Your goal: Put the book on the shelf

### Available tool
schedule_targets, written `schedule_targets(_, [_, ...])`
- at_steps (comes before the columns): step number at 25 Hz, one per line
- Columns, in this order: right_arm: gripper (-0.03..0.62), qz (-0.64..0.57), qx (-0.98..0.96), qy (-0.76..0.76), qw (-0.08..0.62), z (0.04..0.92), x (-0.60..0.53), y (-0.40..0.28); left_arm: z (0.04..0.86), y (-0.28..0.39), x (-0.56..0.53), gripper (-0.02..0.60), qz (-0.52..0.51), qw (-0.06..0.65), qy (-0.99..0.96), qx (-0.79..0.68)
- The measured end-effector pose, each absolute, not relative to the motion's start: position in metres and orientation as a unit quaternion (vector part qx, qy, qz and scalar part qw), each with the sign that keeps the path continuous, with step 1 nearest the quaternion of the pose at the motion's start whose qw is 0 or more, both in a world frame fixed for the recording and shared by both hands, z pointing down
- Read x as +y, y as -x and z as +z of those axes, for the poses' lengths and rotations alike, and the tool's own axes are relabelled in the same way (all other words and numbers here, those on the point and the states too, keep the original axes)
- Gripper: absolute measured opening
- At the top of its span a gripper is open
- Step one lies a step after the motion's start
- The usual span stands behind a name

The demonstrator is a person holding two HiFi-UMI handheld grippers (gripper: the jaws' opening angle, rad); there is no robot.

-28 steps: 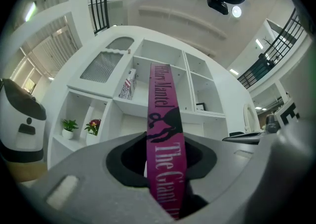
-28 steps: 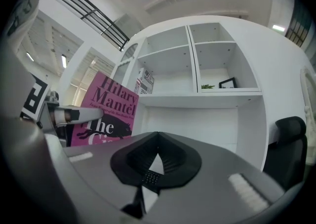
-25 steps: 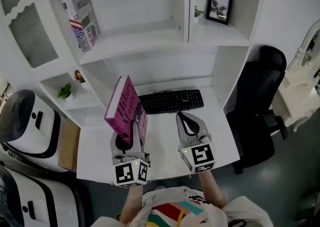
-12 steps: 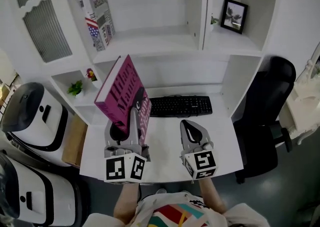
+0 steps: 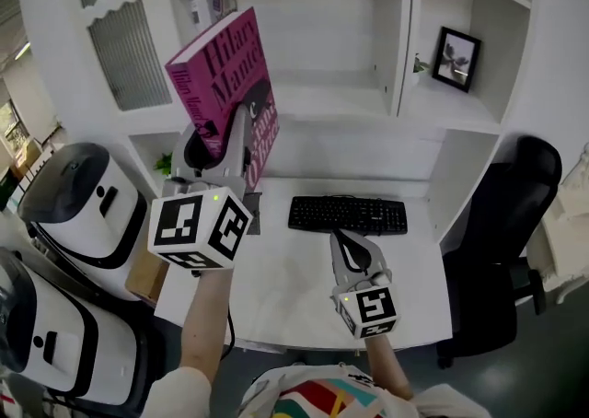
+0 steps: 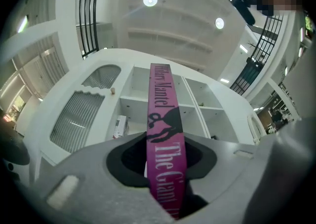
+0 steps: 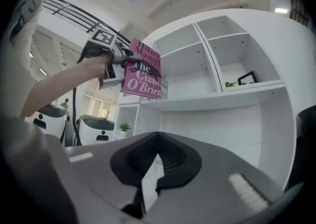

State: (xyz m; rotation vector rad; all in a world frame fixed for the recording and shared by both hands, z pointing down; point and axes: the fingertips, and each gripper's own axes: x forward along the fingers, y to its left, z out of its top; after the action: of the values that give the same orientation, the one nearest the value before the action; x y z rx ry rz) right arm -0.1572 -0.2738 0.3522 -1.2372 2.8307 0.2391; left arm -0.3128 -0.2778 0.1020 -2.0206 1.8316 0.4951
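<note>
In the head view the book (image 5: 224, 66) has come up: a second ago it hung low, well below the shelf (image 5: 331, 101) and over the desk by the keyboard (image 5: 348, 214), and now the left gripper (image 5: 232, 129) carries it on a raised arm level with the shelf's wide compartment, in front of that compartment's left end. By my judgement the lift is mostly done and what remains is pushing the book in and setting it down, though from here I cannot tell whether its lower edge is already over the shelf board or short of it. The right gripper (image 5: 348, 243) waits low, well below the shelf. A small striped box (image 5: 212, 9) stands at the compartment's far left, close behind the book, so there may be little room on that side. In the left gripper view the jaws are clamped on the book's lower part, spine facing the camera and running straight up toward the shelf. It is a thick magenta volume with white lettering and a black silhouette figure across the spine. In the right gripper view the jaws are drawn together with nothing between them, and the book shows up and to the left, before the shelf's left side.
</note>
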Motion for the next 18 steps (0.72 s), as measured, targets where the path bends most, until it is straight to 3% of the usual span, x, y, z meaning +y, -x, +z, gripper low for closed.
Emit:
schedule_targets(9, [0.0, 0.081, 0.91, 0.407, 0.028, 0.346, -0.273, 0.145, 0.056, 0.341, -0.348, 0.135, 0.155, 0.142, 0.721, 0.66])
schedule_targets(18, [0.0, 0.057, 0.888, 0.455, 0.044, 0.344, -0.281, 0.107, 0.063, 0.352, -0.417, 0.135, 0.121, 0.093, 0.721, 0.676])
